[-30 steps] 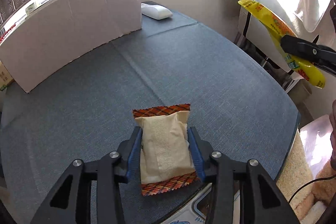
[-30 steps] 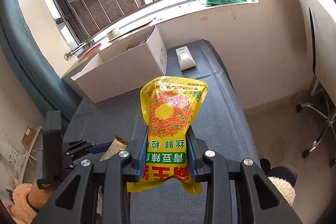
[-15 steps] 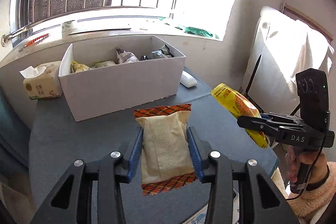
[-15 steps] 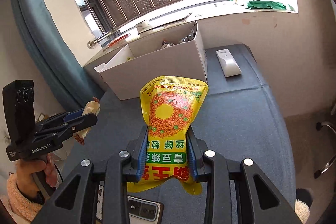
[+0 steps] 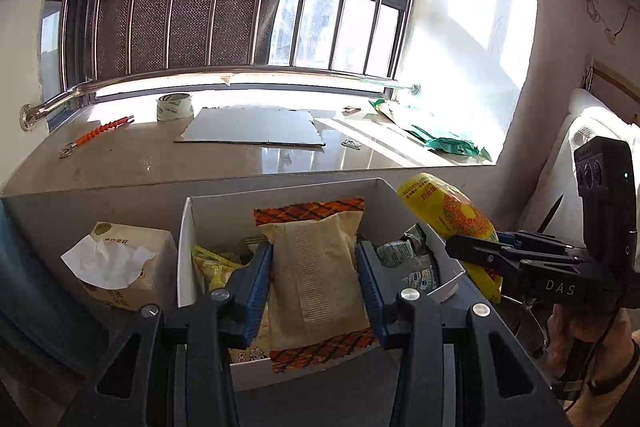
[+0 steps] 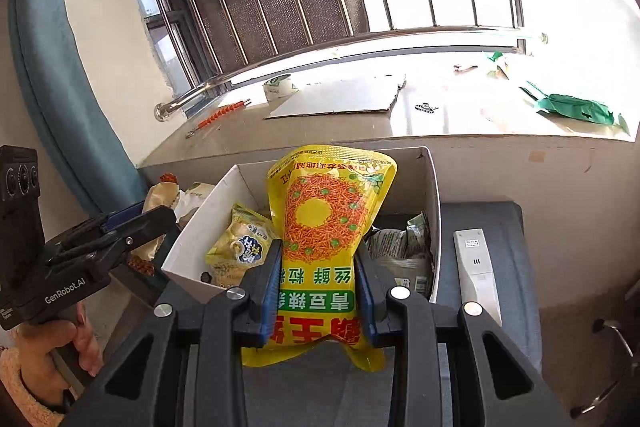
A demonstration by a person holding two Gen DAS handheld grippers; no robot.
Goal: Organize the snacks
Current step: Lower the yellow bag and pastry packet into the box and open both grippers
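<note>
Left gripper (image 5: 316,279): my blue pads are pressed on both sides of the tan snack packet (image 5: 316,267). It is held tight, up in the air over the white box (image 5: 184,251).
Right gripper (image 6: 318,283): squeezed shut on the yellow snack bag (image 6: 326,223), low down near its bottom end. The bag stands up in front of the same box.
How the packet feels: I think it is light and puffy. The sides cave in a little where I pinch. A grip across the middle looks safe.
How the bag feels: soft and crinkly, maybe slippery. The top flops, so I would hold it lower down.
In the box: a pale yellow packet (image 6: 240,247) and a silver wrapper (image 6: 400,247) lie inside.
Near the box: a tissue pack (image 5: 120,267) stands just beside it, and a white remote (image 6: 476,267) lies on the blue table (image 6: 512,247).
Hard to see: my two snacks cover most of the box floor. I cannot tell how full it is.
</note>
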